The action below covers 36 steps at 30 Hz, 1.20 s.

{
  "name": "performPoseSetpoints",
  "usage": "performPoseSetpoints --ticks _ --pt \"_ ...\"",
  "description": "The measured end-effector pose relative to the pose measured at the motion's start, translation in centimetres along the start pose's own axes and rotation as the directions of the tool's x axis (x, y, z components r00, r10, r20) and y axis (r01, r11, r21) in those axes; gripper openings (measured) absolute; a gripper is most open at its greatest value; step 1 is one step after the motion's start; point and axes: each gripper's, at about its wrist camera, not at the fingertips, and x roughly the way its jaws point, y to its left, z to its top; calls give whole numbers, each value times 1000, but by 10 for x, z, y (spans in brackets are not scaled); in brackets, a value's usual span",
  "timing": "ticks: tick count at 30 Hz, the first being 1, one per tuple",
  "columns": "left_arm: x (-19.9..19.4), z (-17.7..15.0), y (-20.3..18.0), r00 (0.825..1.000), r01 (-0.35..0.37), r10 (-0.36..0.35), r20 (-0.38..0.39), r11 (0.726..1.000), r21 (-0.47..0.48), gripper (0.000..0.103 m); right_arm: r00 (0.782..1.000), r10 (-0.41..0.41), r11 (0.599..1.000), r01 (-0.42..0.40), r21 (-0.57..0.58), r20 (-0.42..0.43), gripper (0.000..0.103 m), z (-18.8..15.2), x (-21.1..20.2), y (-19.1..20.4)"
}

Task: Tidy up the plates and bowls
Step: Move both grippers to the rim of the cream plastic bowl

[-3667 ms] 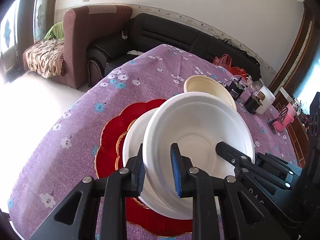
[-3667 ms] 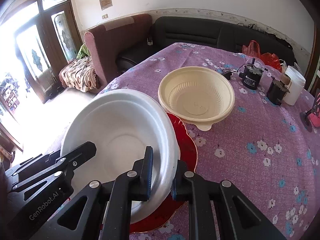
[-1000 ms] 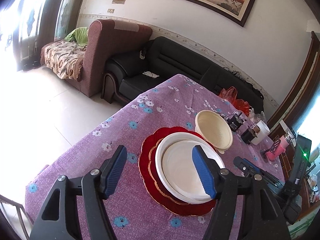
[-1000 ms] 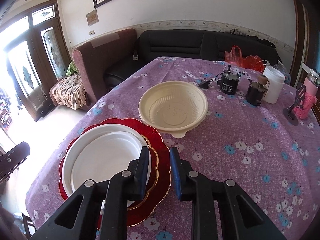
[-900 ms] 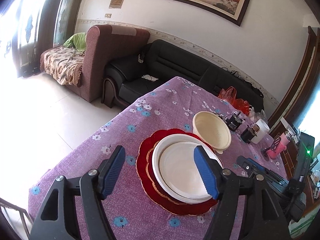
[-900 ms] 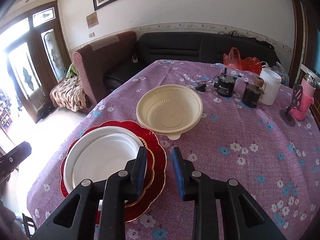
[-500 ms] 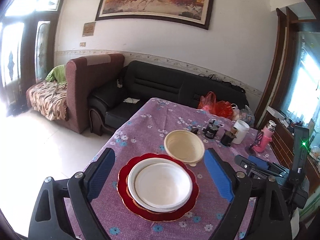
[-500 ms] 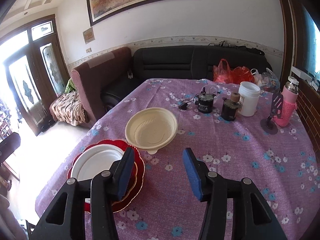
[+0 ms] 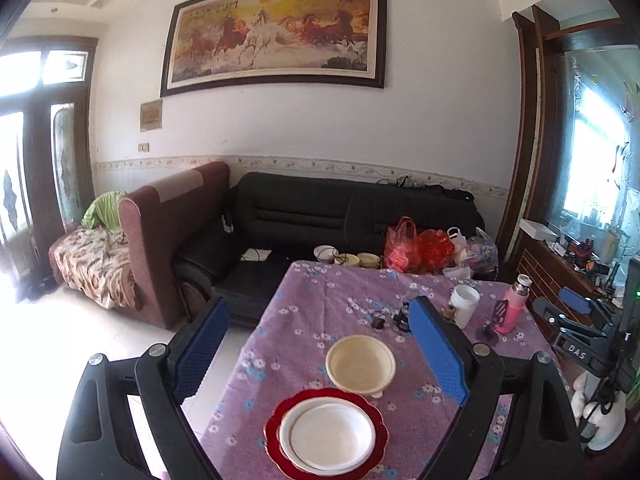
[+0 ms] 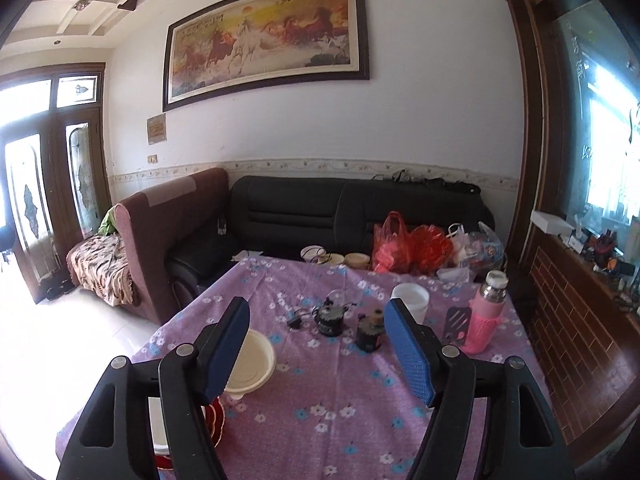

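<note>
Both grippers, left gripper and right gripper, hang over the bench with nothing held: left fingers spread wide, right fingers opening. Looks like the white foam bowl is already stacked on the red scalloped plate, so I'd say the cream plastic bowl just beside it goes next.

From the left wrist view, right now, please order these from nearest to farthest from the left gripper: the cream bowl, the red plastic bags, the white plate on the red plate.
Left gripper:
1. White plate, lowest in view, on the red plate.
2. Cream bowl, just behind it on the tablecloth.
3. Red plastic bags, at the table's far edge by the sofa.
</note>
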Motion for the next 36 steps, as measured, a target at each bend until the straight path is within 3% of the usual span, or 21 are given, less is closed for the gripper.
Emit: performPoseSetpoints --ticks 4,8,17,21,25,30,36 --pt "-6 30 -2 992 -111 109 59 993 45 91 994 -94 990 98 -98 49 83 31 -13 4" --pt "9 52 -3 984 -175 171 53 982 69 92 981 -182 966 191 -176 62 84 58 -12 14" --pt "67 57 -11 985 -171 172 -21 985 26 92 967 -252 957 244 -156 -35 84 99 46 20" --pt "101 30 -12 992 -108 106 -71 994 -19 92 969 -224 972 215 -92 -101 84 81 78 21" --pt "144 -3 -11 986 -54 44 -163 997 -57 92 967 -177 984 170 -54 -182 84 49 115 20" --pt "203 -50 -5 963 -40 13 -268 995 -96 92 953 -102 995 103 -11 -287 84 -6 164 20" --pt "266 -103 -6 919 -60 24 -393 995 -79 92 916 -6 997 39 72 -402 84 -68 217 18"
